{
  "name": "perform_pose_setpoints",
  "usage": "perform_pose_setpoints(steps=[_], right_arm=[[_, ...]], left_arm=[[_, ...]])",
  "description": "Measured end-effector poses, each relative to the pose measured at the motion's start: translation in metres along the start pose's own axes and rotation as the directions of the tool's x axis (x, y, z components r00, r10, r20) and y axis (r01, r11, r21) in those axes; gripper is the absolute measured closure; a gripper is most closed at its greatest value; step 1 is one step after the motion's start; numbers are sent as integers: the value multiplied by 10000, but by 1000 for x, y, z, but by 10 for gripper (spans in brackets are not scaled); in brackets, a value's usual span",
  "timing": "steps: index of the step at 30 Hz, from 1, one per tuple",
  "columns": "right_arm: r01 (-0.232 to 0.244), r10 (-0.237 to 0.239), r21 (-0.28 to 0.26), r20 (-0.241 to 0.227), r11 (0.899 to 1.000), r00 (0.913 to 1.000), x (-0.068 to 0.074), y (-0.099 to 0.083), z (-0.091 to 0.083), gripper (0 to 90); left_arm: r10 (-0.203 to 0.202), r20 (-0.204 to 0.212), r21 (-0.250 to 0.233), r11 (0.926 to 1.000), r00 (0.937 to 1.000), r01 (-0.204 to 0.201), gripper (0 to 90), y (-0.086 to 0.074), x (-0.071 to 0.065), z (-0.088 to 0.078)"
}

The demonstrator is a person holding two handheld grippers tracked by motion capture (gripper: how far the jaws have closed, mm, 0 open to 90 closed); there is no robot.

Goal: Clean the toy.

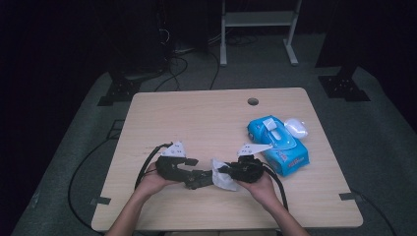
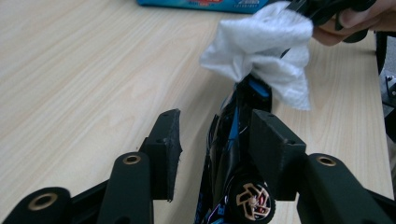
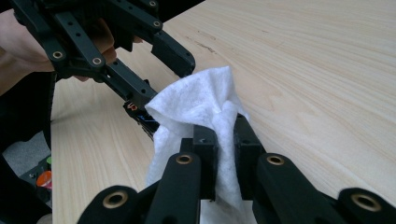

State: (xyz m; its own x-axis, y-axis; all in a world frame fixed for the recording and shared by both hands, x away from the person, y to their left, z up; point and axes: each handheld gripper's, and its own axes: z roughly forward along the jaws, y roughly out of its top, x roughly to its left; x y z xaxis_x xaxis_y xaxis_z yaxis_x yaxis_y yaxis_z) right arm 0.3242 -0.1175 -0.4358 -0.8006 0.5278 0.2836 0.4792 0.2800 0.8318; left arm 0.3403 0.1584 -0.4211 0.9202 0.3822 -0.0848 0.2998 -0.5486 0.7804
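Observation:
My right gripper is shut on a crumpled white wipe, whose bunched top rises above the pads. In the high view the right gripper and the wipe sit near the table's front, tip to tip with my left gripper. The left gripper stands open around a slim black and blue toy car with a gold-spoked wheel. The car leans on the right-hand pad, and a gap shows at the other pad. The wipe touches the car's far end.
A blue pack of wet wipes with its flap up lies to the right, a white rounded object beside it. The wooden table has a cable hole near its far edge. Cables trail off the front left.

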Motion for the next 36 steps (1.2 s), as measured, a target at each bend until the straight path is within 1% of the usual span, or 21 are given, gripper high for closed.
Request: perform_pose_setpoints(steps=[2, 7, 9, 11, 14, 17, 19, 22, 24, 26, 27, 31, 32, 35, 36], right_arm=[[134, -134, 47, 72, 9999, 9999, 1, 0, 0, 826], [264, -265, 35, 118, 9996, 9996, 4, -2, -1, 826], [358, -359, 33, 133, 9994, 9993, 6, -4, -3, 826], [384, -384, 24, 113, 9993, 9992, 8, -5, -4, 827], [505, -505, 57, 6, 9987, 9987, 13, -8, -8, 827], [661, -660, 139, -102, 9977, 9978, 19, -13, -13, 827], [749, -745, 185, -205, 9970, 9970, 22, -16, -16, 827], [821, -814, 266, -275, 9963, 9963, 26, -20, -18, 827], [916, -905, 379, -301, 9951, 9954, 28, -23, -20, 827], [1096, -1086, 591, -189, 9922, 9939, 30, -26, -19, 827], [1185, -1178, 713, -138, 9904, 9929, 31, -28, -19, 827], [1190, -1184, 949, -115, 9883, 9929, 30, -33, -17, 827], [1175, -1170, 1011, -108, 9879, 9931, 30, -34, -16, 827], [1313, -1328, 1199, 44, 9841, 9911, 30, -36, -14, 826], [1295, -1320, 1259, 118, 9836, 9912, 29, -36, -13, 826]], left_arm=[[-23, 10, -22, 10000, 10000, 23, 526, 0, 0, 0], [-31, 56, -146, 9999, 10000, 32, 533, -3, -3, 0], [64, 109, -160, 9999, 9999, -62, 533, -4, -7, -1], [190, 59, -177, 9997, 9998, -189, 533, -5, -12, -2], [343, 103, -121, 9993, 9994, -342, 527, -7, -19, -2], [440, 229, 19, 9990, 9988, -441, 506, -8, -25, -2], [645, 286, 174, 9977, 9975, -650, 484, -9, -29, -1], [970, 193, 383, 9945, 9951, -977, 433, -10, -36, 2], [1210, 70, 510, 9913, 9926, -1212, 429, -11, -39, 4], [1300, 7, 725, 9889, 9915, -1297, 422, -13, -40, 7], [1241, 56, 766, 9893, 9922, -1242, 411, -14, -41, 9], [1357, 25, 1041, 9853, 9907, -1353, 402, -16, -43, 15], [1455, 0, 1132, 9830, 9894, -1446, 401, -16, -43, 15], [1418, -48, 1166, 9832, 9899, -1402, 393, -18, -45, 18], [1502, -317, 1188, 9822, 9881, -1455, 404, -18, -45, 19]])
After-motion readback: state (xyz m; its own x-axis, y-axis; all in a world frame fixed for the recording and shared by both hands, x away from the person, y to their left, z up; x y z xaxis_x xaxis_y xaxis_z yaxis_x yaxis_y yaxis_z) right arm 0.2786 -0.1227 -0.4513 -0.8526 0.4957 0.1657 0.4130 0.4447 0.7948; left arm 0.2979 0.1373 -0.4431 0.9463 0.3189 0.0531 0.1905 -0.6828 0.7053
